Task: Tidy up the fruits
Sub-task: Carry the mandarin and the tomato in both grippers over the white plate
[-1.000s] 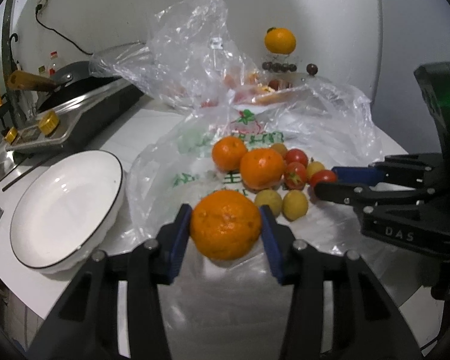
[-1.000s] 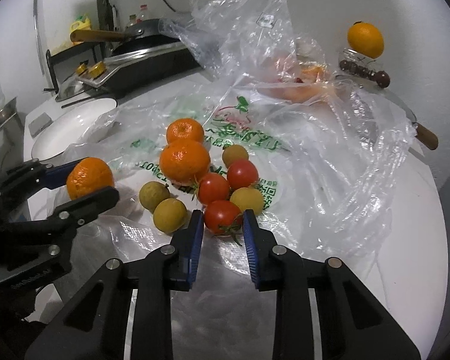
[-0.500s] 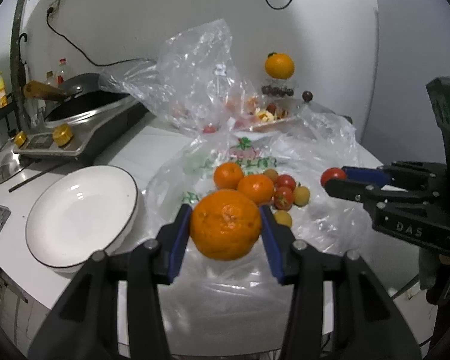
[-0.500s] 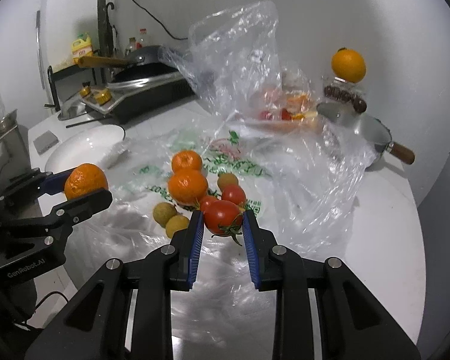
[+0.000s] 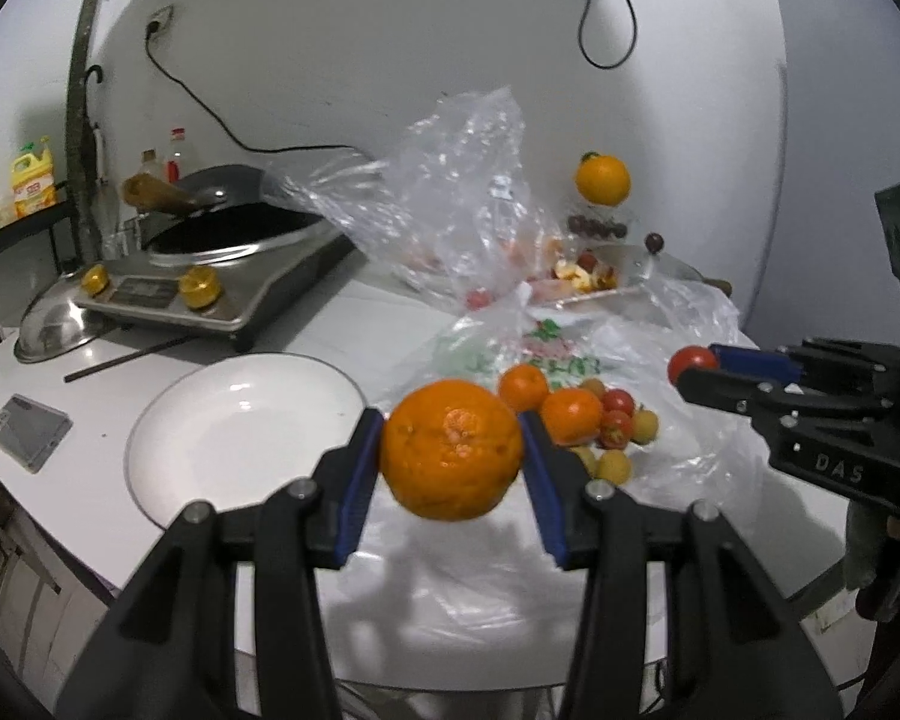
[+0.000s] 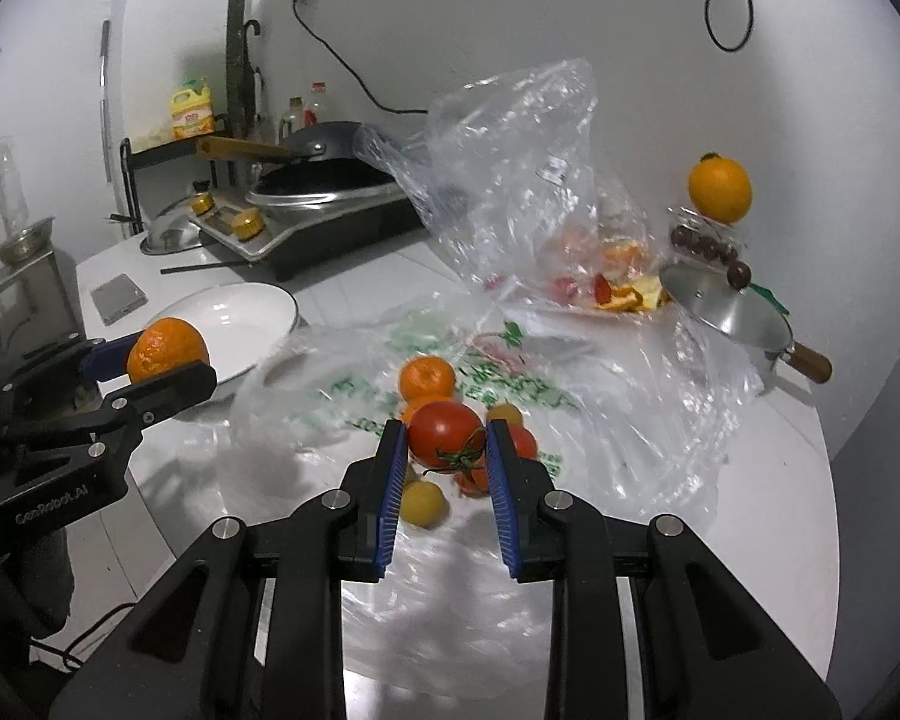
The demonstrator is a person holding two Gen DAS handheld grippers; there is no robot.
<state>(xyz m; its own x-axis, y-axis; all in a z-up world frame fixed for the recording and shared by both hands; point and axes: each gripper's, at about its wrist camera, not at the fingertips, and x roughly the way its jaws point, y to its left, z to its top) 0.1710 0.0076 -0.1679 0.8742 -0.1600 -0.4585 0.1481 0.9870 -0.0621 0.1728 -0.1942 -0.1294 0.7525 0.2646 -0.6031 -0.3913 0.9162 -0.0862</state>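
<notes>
My left gripper (image 5: 452,450) is shut on a large orange mandarin (image 5: 452,449) and holds it above the table, right of the white plate (image 5: 222,420). It also shows in the right wrist view (image 6: 165,354). My right gripper (image 6: 444,447) is shut on a red tomato (image 6: 444,437) held above the fruit pile; it also shows in the left wrist view (image 5: 690,363). On the flat plastic bag (image 5: 678,360) lie two mandarins (image 5: 561,405), small red tomatoes (image 5: 617,414) and small yellow fruits (image 5: 613,465).
A stove with a wok (image 5: 222,240) stands at the back left, a metal lid (image 5: 54,330) and a phone (image 5: 27,432) beside it. A crumpled clear bag (image 5: 462,192), peels, a pot lid (image 6: 720,306) and an orange (image 5: 603,180) are at the back right.
Both grippers have lifted higher above the table with their fruit still held. The left one has come nearer the white plate.
</notes>
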